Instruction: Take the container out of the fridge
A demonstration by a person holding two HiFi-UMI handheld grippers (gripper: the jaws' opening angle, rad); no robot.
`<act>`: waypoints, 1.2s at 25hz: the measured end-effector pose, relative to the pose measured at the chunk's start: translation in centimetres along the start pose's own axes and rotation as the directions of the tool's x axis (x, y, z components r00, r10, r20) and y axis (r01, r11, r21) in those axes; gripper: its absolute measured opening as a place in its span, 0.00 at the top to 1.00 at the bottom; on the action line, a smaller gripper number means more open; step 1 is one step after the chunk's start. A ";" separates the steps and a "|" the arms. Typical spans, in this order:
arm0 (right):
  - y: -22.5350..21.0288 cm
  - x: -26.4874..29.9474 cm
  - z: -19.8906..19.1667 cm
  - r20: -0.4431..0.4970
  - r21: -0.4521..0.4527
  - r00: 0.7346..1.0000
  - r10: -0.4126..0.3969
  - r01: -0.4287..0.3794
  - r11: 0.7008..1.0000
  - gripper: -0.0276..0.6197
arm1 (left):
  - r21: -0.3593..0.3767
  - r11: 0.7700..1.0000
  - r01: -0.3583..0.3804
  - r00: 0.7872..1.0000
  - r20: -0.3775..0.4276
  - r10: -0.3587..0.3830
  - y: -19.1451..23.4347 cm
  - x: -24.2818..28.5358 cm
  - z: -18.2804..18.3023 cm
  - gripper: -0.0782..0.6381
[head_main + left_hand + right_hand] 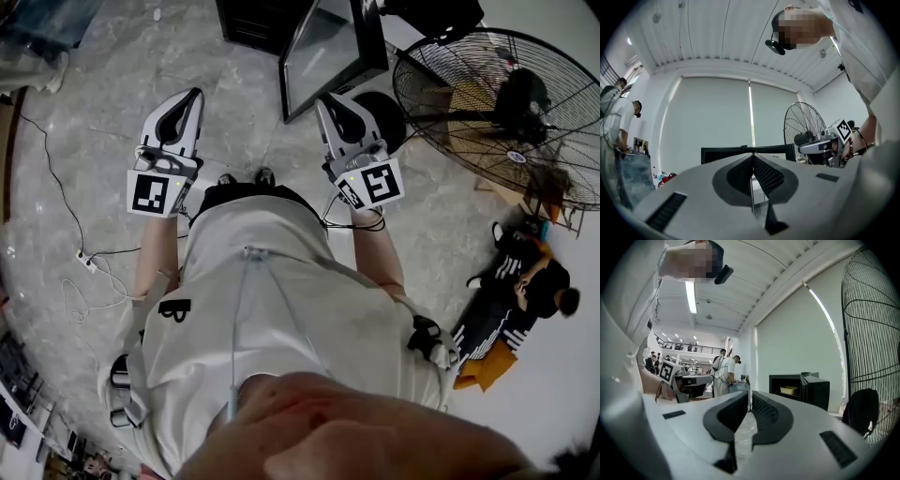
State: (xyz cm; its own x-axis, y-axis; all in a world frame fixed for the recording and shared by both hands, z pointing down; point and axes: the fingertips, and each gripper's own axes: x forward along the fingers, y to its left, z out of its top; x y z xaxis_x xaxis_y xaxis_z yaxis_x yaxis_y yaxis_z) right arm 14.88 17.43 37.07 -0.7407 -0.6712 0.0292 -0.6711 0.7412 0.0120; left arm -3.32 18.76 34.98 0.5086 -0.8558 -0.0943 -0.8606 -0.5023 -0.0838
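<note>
Ahead of both claws, a black fridge (815,390) stands with its door open, and a yellow container (789,390) sits inside it. The left claw (192,94) and right claw (323,98) point level, side by side, well apart from the fridge. Each claw is pressed together, with nothing between its jaws. A large fan (497,103) stands to the right.

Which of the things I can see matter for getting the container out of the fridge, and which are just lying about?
For the job:
- fridge, its door open
- yellow container on the shelf inside
- left gripper and right gripper, both shut and empty

Lying about:
- floor fan
- power strip with its cable
- person sitting on the floor
</note>
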 end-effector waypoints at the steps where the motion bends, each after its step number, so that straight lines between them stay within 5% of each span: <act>1: 0.0 0.0 0.0 0.000 0.000 1.000 0.002 -0.002 1.000 0.93 | -0.001 1.000 -0.002 1.000 -0.001 0.002 0.0 -0.1 0.0 0.88; 3: 0.1 0.0 -0.1 -0.005 0.003 1.000 0.004 -0.004 1.000 0.91 | -0.001 1.000 -0.005 1.000 -0.001 0.005 0.0 -0.3 -0.1 0.88; 5: 0.3 0.0 -0.2 -0.014 0.008 1.000 0.010 -0.010 1.000 0.75 | -0.003 1.000 -0.009 1.000 0.004 0.009 0.0 -0.5 0.0 0.88; 16: 1.0 0.4 -0.3 -0.025 0.027 0.999 0.027 -0.026 0.999 0.53 | -0.017 1.000 0.000 1.000 0.002 0.000 0.0 -0.8 0.0 0.88; 30: 0.1 -1.2 -0.7 -0.020 0.059 1.000 0.009 -0.008 0.998 0.45 | 0.002 1.000 0.021 1.000 0.006 -0.021 -2.0 0.3 -0.5 0.88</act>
State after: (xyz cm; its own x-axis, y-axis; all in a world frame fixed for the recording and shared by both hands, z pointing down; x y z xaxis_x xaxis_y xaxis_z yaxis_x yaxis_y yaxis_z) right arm 15.71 18.31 37.76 -0.7460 -0.6641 0.0494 -0.6659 0.7445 -0.0475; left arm -1.44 19.46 35.60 0.5267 -0.8443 -0.0985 -0.8498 -0.5199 -0.0874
